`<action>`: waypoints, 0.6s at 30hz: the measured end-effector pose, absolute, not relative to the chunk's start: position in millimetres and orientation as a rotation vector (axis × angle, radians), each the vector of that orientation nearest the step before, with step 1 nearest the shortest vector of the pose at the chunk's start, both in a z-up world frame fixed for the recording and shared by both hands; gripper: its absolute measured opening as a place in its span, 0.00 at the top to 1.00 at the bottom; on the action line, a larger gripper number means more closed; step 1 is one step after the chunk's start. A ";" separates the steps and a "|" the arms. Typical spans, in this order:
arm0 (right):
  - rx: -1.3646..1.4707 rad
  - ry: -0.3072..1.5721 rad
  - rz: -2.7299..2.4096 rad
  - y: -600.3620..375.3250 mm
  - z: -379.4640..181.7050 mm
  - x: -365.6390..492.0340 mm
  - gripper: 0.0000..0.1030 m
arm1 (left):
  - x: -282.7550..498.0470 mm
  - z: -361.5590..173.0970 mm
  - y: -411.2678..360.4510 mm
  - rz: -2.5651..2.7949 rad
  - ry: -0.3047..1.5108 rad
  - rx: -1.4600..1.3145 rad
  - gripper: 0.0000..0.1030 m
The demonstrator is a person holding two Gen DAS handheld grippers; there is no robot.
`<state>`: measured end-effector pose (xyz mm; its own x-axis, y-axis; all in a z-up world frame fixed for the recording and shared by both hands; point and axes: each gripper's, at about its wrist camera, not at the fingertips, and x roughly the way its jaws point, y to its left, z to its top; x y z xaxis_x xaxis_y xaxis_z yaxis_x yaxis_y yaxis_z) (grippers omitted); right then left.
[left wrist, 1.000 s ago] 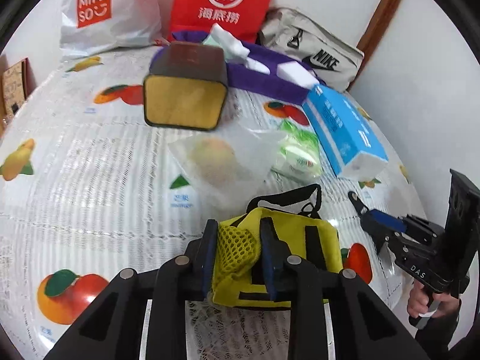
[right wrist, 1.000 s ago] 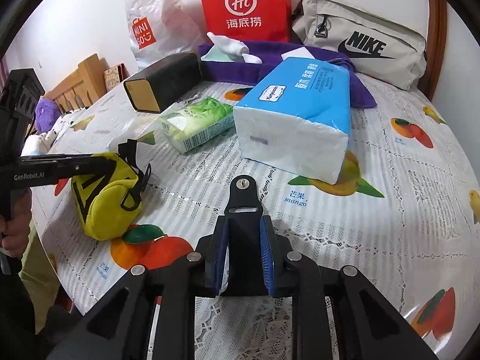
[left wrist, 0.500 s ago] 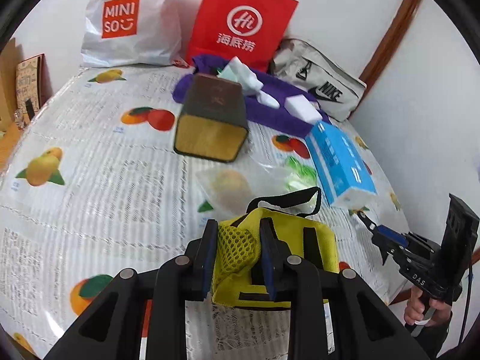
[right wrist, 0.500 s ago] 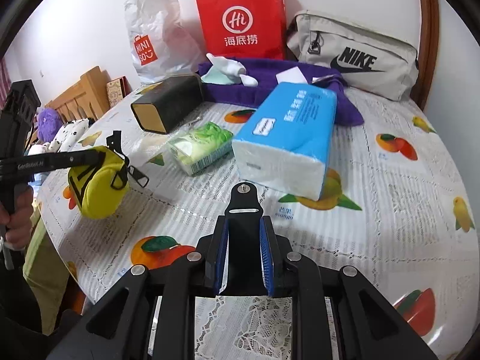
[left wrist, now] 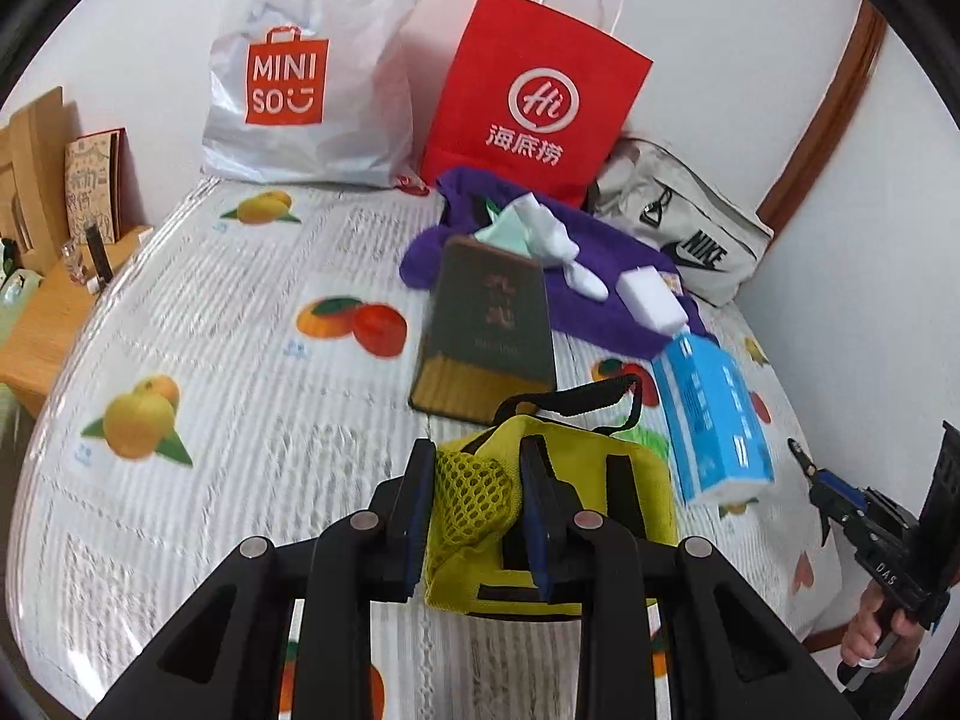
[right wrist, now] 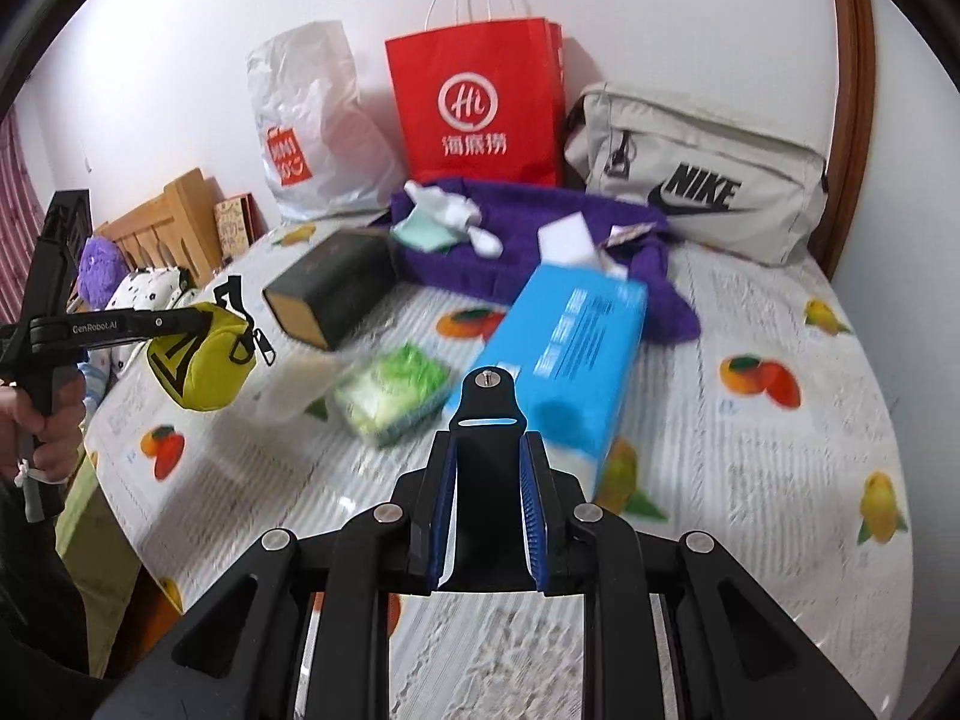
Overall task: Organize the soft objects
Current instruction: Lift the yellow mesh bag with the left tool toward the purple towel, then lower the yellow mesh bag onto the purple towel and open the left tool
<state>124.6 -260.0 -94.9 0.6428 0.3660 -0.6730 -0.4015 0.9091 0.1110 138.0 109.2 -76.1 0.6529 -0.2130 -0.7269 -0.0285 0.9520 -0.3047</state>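
Risk, left wrist view: left gripper (left wrist: 474, 516) pinches only the mesh corner of the yellow pouch (left wrist: 555, 516), lower centre; it could slip out.

Right wrist view: right gripper (right wrist: 487, 516) clamps a black mount (right wrist: 487, 462); pouch hangs at left, near the table edge.
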 end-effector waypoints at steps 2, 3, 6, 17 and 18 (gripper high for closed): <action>-0.048 0.745 0.432 -262.7 -88.0 133.3 0.79 | 146.1 -70.4 111.1 -0.106 0.850 -0.304 0.75; -0.045 0.741 0.431 -264.2 -84.3 139.4 0.79 | 148.5 -68.5 111.6 -0.107 0.847 -0.303 0.75; -0.038 0.733 0.420 -265.7 -77.4 154.3 0.79 | 162.7 -61.2 113.7 -0.100 0.842 -0.300 0.75; -0.016 0.729 0.401 -263.4 -64.0 216.3 0.79 | 204.4 -47.1 122.7 -0.080 0.831 -0.334 0.75; -0.016 0.728 0.399 -262.9 -63.3 222.3 0.79 | 209.4 -47.0 124.1 -0.076 0.833 -0.338 0.75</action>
